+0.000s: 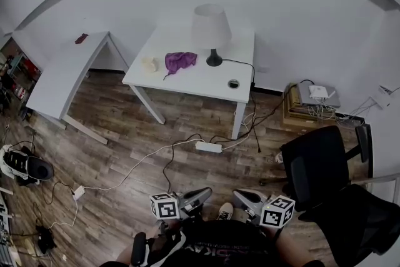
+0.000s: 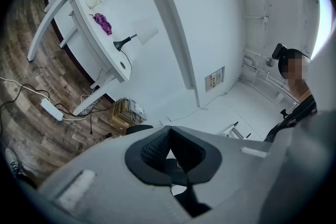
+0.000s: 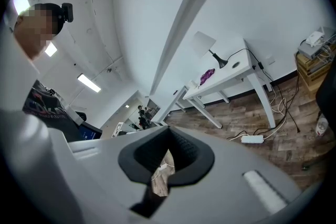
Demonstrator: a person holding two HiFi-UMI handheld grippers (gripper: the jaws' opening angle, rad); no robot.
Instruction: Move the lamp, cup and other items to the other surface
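A white lamp (image 1: 211, 28) with a black base stands on the white table (image 1: 187, 81) across the room. Beside it lie a purple cloth (image 1: 180, 60) and a pale cup (image 1: 149, 64). The left gripper view shows the same lamp (image 2: 137, 36), cloth (image 2: 103, 22) and cup (image 2: 94, 1) far off. In the right gripper view the lamp (image 3: 205, 44) and cloth (image 3: 208, 75) are just as distant. My left gripper (image 1: 199, 196) and right gripper (image 1: 240, 198) are held close to my body, both shut and empty, several steps from the table.
A second white table (image 1: 69, 69) with a small dark red item (image 1: 81, 39) stands to the left. A power strip (image 1: 208, 147) and cables lie on the wooden floor. A black office chair (image 1: 319, 172) is at my right, a crate with a router (image 1: 312, 100) by the wall.
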